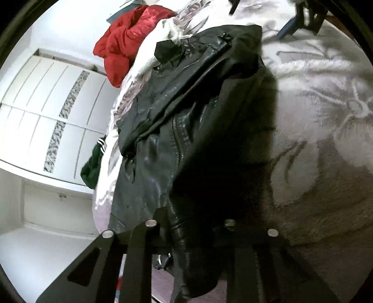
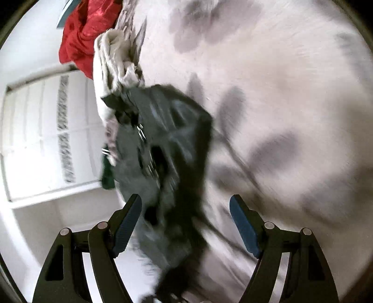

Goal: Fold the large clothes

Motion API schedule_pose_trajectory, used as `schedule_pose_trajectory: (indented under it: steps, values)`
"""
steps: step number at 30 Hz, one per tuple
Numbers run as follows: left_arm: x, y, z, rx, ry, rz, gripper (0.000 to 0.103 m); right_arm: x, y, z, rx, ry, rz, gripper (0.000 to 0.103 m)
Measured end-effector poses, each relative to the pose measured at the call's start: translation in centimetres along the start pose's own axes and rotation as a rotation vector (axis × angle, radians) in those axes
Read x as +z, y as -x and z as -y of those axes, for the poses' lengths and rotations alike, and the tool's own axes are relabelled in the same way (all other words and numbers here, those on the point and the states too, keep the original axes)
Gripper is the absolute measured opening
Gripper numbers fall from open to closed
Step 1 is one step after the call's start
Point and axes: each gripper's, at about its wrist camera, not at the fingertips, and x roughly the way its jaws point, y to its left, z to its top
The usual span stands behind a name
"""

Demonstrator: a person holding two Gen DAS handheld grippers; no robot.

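Note:
A black leather jacket lies folded over itself on a fluffy white bedspread with grey flowers. My left gripper is shut on the jacket's near zipper edge, its fingertips buried in the leather. In the blurred right wrist view the jacket lies ahead on the bedspread. My right gripper is open and empty just above the jacket's near end, its blue pads spread wide. The right gripper also shows in the left wrist view at the top right.
A red garment and a cream fleece item lie at the bed's far end. A green garment with white stripes hangs off the left edge. White wardrobe doors stand to the left.

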Motion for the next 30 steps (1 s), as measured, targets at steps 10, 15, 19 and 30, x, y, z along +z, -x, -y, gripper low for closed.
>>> schedule_pose_trajectory:
  steps: [10,15,19,30]
  values:
    - [0.0,0.6,-2.3,-0.122,0.086,-0.006,0.011,1.1,-3.6,-3.1,-0.012,-0.07,0.04,0.019]
    - [0.1,1.6,-6.8,-0.215,0.172,0.014,0.01,0.1,-2.9,-10.1,-0.092,-0.002,0.06,0.014]
    - [-0.4,1.6,-12.0,-0.263,0.261,0.035,0.009,-1.2,-4.0,-17.2,-0.112,0.098,0.047,0.013]
    - [-4.5,-7.5,-26.1,-0.516,0.543,-0.071,0.009,-3.6,-19.6,-32.8,-0.28,0.267,-0.031,0.009]
